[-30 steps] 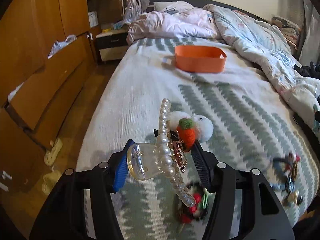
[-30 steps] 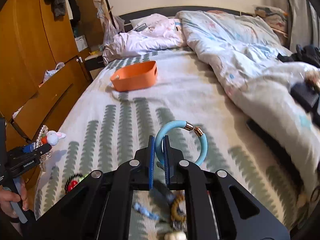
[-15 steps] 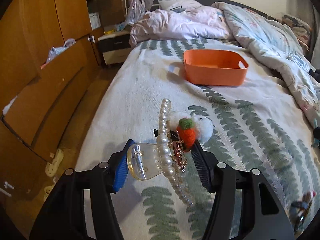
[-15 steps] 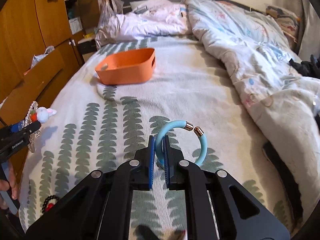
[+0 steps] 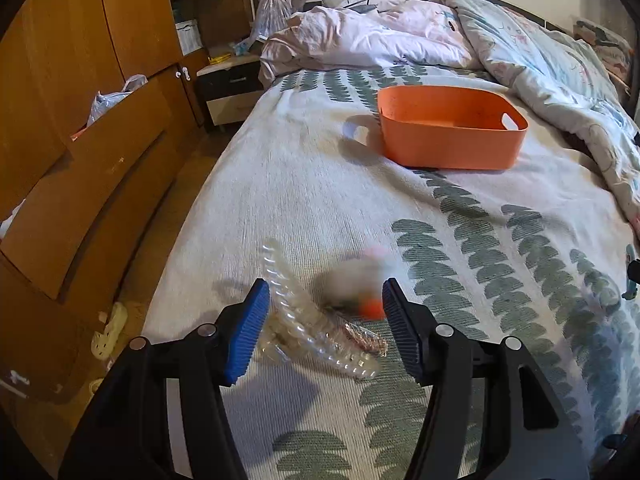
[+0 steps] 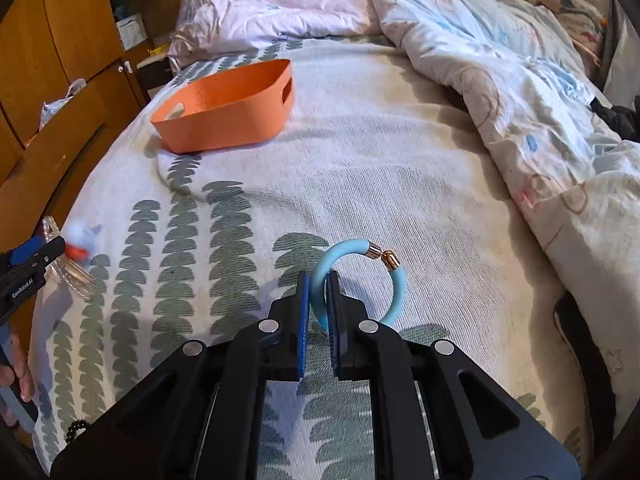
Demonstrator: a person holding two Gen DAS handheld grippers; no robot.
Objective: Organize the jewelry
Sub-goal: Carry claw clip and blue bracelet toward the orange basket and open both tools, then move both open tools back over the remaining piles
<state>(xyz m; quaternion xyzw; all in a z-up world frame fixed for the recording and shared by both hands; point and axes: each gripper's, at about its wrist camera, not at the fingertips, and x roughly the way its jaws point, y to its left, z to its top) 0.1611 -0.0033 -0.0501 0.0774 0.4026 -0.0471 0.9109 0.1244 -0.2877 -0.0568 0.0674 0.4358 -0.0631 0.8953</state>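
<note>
An orange basket (image 5: 448,132) (image 6: 228,108) stands on the leaf-patterned bedspread, well ahead of both grippers. My left gripper (image 5: 324,304) holds a clear hair claw with a pearl row (image 5: 316,336) between its blue pads. The claw is blurred and lies slanted across the gap. A white plush charm with an orange carrot (image 5: 360,280) hangs on it. The right wrist view shows that gripper (image 6: 40,252) at the far left, low over the bed. My right gripper (image 6: 318,292) is shut on a light blue bangle (image 6: 396,292) with gold end caps, which sticks up past the pads.
A rumpled duvet (image 6: 520,100) fills the bed's right side, with pillows at the head. Wooden wardrobe drawers (image 5: 80,184) and a bedside table (image 5: 232,84) line the left. Slippers (image 5: 108,328) lie on the floor. A black bead bracelet (image 6: 78,428) lies near the bed's edge.
Both grippers have moved forward and lower, so the orange basket looks closer. The hair claw has tipped from upright to slanted between the left pads. The jewelry pile has left both views.
</note>
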